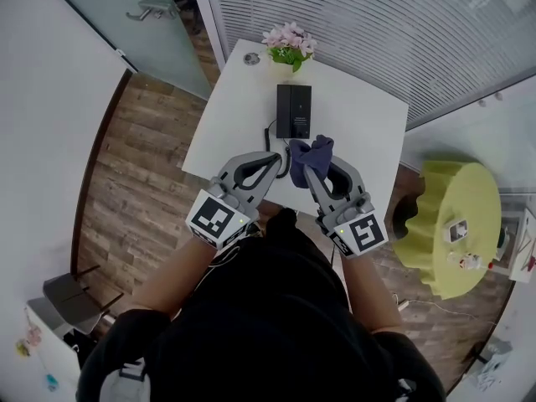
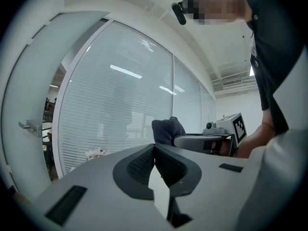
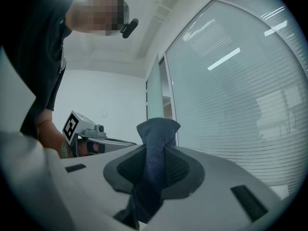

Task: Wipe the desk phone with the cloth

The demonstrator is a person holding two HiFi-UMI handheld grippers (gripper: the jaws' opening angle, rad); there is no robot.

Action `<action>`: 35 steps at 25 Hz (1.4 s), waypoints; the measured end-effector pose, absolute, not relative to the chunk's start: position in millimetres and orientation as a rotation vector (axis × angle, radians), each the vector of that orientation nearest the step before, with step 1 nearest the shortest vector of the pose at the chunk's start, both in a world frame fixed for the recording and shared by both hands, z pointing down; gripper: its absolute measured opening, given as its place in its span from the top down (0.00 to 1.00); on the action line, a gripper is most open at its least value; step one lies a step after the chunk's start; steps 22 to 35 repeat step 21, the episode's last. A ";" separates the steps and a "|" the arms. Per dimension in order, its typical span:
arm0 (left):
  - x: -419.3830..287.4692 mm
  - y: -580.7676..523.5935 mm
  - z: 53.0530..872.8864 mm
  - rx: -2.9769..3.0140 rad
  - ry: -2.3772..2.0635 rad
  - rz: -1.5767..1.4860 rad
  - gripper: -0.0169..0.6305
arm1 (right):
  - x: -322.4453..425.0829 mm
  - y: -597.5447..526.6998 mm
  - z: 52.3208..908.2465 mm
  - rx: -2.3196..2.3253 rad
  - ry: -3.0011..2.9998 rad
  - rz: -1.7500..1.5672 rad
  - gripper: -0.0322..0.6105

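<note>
- Holding the dark blue cloth (image 1: 312, 152) pinched tight between its jaws, the right hand-held gripper (image 1: 308, 171) hangs over the white desk (image 1: 368, 132); wiping has not begun.
- Black and boxy, the desk phone (image 1: 294, 110) lies flat at 12 o'clock from the cloth, near pink flowers (image 1: 289, 43).
- Beside it, the left hand-held gripper (image 1: 276, 159) holds nothing, its ribbed black pads (image 2: 142, 165) pressed together.
- Next move, likely: lower the soft, bunched fabric onto the phone's smooth top and sweep across it.
</note>
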State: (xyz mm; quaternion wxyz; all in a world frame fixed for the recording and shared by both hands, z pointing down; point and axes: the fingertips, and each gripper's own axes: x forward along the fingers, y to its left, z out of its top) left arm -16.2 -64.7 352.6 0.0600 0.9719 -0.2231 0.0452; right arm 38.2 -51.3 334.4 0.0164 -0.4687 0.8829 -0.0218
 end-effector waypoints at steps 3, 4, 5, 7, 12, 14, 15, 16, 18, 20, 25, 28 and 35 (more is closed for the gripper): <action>-18.8 -61.5 352.9 2.931 -0.675 0.124 0.96 | 37.8 -48.7 333.5 -1.466 2.736 -0.068 0.79; -19.4 -61.1 352.7 2.929 -0.676 0.120 0.96 | 37.9 -48.4 333.2 -1.468 2.734 -0.069 0.79; -20.1 -60.6 352.8 2.928 -0.676 0.121 0.96 | 37.7 -48.2 333.0 -1.469 2.734 -0.071 0.79; -21.5 -60.3 351.6 2.931 -0.679 0.119 0.96 | 36.5 -47.6 332.3 -1.468 2.736 -0.071 0.79; -22.5 -60.8 351.6 2.932 -0.687 0.115 0.96 | 34.8 -46.9 330.4 -1.460 2.739 -0.065 0.79; -23.7 -59.6 354.3 2.923 -0.687 0.131 0.96 | 34.5 -46.5 330.2 -1.459 2.740 -0.066 0.79; -24.5 -58.9 354.6 2.920 -0.688 0.146 0.96 | 34.5 -46.3 330.2 -1.459 2.740 -0.066 0.79; -25.1 -58.5 353.8 2.919 -0.690 0.155 0.96 | 34.6 -46.2 330.2 -1.459 2.740 -0.067 0.79; -25.6 -58.5 350.9 2.924 -0.694 0.142 0.96 | 34.7 -46.2 329.8 -1.456 2.739 -0.069 0.79; -25.7 -59.1 349.1 2.927 -0.698 0.121 0.96 | 34.6 -46.3 329.1 -1.451 2.739 -0.070 0.79; -25.7 -59.5 348.3 2.928 -0.700 0.109 0.96 | 34.6 -46.3 328.8 -1.449 2.739 -0.070 0.79; -25.7 -59.5 348.3 2.928 -0.700 0.109 0.96 | 34.6 -46.3 328.8 -1.449 2.739 -0.070 0.79; -25.7 -59.5 348.3 2.928 -0.700 0.109 0.96 | 34.6 -46.3 328.8 -1.449 2.739 -0.070 0.79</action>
